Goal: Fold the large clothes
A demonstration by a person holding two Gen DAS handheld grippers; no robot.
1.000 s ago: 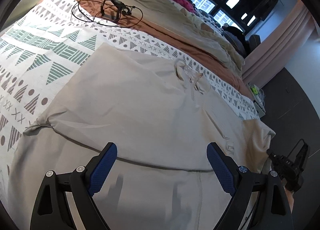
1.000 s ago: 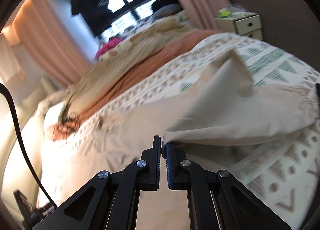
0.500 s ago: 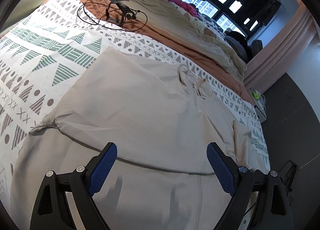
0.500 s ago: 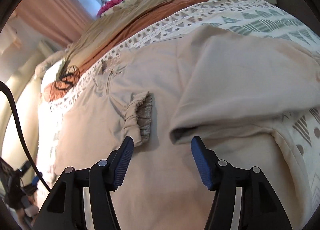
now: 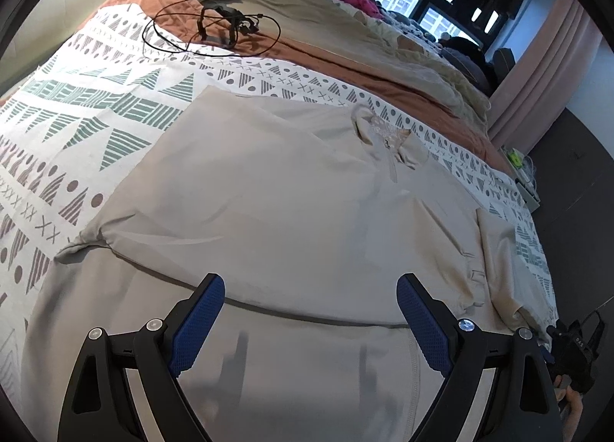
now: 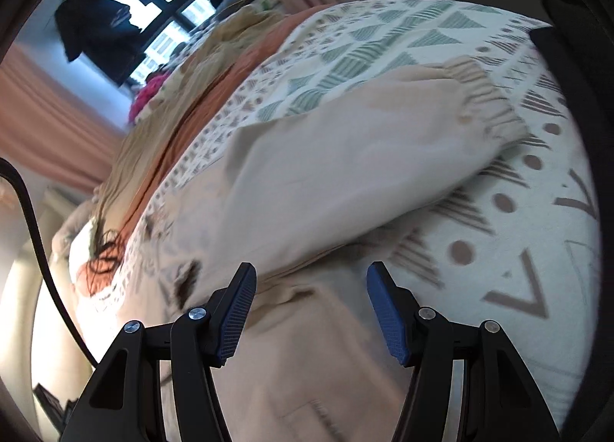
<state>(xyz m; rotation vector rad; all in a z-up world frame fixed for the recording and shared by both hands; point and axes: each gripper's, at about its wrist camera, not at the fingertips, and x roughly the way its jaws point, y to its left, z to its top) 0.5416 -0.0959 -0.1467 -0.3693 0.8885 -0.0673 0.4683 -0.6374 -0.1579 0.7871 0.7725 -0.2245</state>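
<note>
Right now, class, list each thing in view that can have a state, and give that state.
beige garment: spread on the bed, one sleeve folded across the body.
right sleeve: lying out on the bedspread, released.
left gripper: open, empty.
right gripper: open, empty.
black cable: coiled loosely.

I see both views under soft, even daylight from a window (image 5: 422,0) at the far end of the room; its panes glare white against dark frames. My left view is sharp, with faint grey shadows on the beige garment (image 5: 268,192) below the left claw (image 5: 311,321). My right view is smeared by motion blur, so the bedspread (image 6: 499,230) pattern streaks. Fisheye bending curves everything, and black vignette rings each frame's edge.
</note>
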